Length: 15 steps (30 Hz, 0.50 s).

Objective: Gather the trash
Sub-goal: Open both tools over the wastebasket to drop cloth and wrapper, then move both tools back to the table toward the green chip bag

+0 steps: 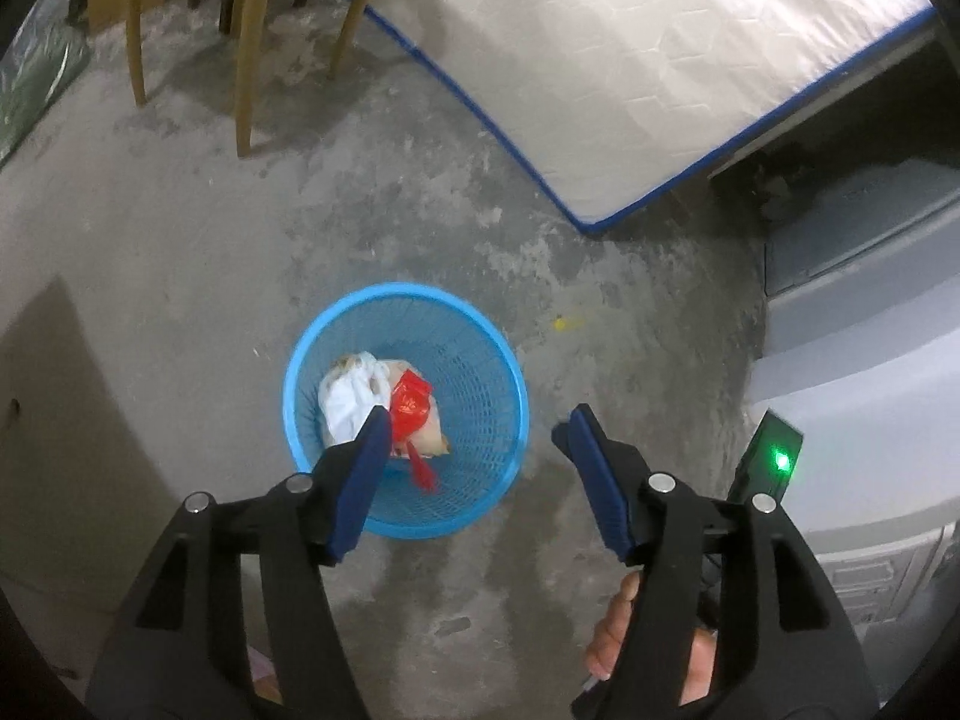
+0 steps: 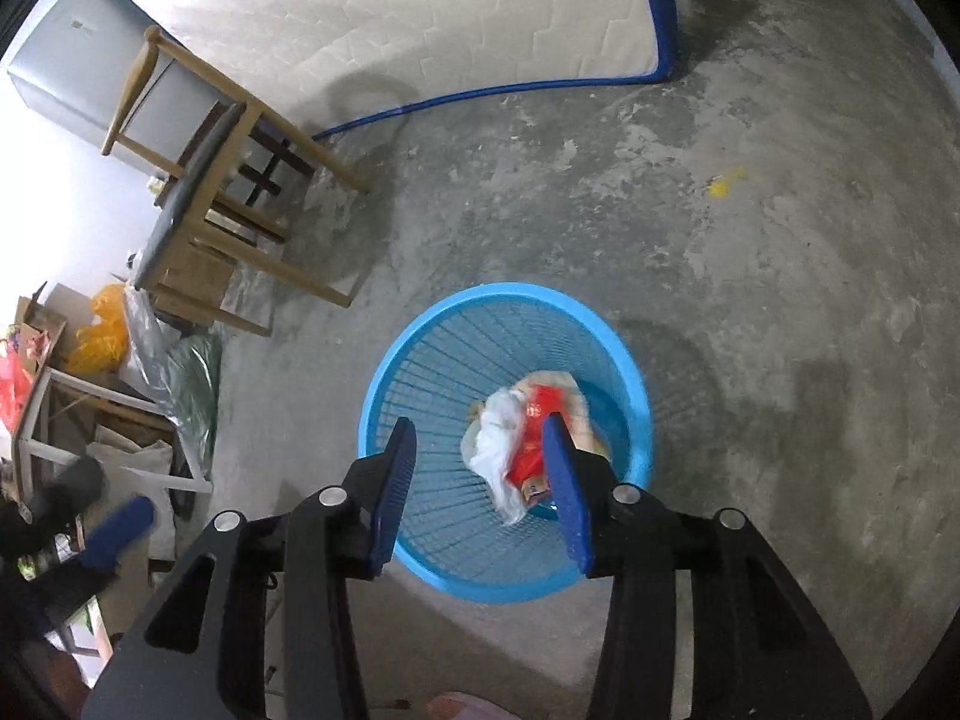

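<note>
A blue mesh wastebasket (image 1: 486, 330) stands on the concrete floor; it also shows in the right wrist view (image 2: 420, 336). Inside lie a crumpled white bag (image 1: 351, 390), a red wrapper (image 1: 411, 402) and a beige piece; the same white bag (image 2: 495, 438) and red wrapper (image 2: 531, 444) show in the right wrist view. My left gripper (image 1: 477, 423) is open and empty above the basket's right rim. My right gripper (image 2: 480, 429) is open and empty over the basket's mouth. A small yellow scrap (image 1: 559, 321) lies on the floor right of the basket, also in the right wrist view (image 2: 723, 183).
A white mattress with blue edging (image 1: 630, 60) lies on the floor beyond. A wooden chair (image 1: 240, 30) stands at the back left. Grey appliance (image 1: 870, 300) at right. Clutter of bags and boxes (image 2: 102, 330) sits at the left in the right wrist view.
</note>
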Available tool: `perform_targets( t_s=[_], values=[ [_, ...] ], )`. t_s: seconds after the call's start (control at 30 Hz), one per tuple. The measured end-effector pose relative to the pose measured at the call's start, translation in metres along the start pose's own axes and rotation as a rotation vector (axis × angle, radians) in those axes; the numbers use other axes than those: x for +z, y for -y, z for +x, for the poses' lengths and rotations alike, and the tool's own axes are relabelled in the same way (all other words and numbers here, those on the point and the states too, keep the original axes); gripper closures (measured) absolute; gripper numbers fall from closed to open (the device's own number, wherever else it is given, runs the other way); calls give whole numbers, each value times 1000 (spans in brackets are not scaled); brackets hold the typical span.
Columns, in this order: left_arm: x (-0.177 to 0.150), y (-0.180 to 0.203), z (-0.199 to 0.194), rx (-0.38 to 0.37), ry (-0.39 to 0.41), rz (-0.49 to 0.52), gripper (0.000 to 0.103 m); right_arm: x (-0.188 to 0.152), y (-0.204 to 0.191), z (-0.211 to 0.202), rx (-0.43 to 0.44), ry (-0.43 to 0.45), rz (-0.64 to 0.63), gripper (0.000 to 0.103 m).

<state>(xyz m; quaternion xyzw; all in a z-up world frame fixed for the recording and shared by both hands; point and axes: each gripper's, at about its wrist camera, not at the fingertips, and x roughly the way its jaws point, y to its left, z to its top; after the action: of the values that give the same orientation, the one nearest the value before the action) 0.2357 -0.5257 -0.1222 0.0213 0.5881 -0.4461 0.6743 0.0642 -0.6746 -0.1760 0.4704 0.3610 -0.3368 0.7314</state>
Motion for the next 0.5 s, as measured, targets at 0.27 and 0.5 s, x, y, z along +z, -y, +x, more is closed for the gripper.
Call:
perform_targets(
  t_s=[0.27,0.5],
  values=[
    [-28,11,-106,14,142,116,30,-31,7,-67,35,33,-64,58],
    [-95,-15,-217,65,259,131,20,-66,-31,-146,143,45,-219,36]
  ],
)
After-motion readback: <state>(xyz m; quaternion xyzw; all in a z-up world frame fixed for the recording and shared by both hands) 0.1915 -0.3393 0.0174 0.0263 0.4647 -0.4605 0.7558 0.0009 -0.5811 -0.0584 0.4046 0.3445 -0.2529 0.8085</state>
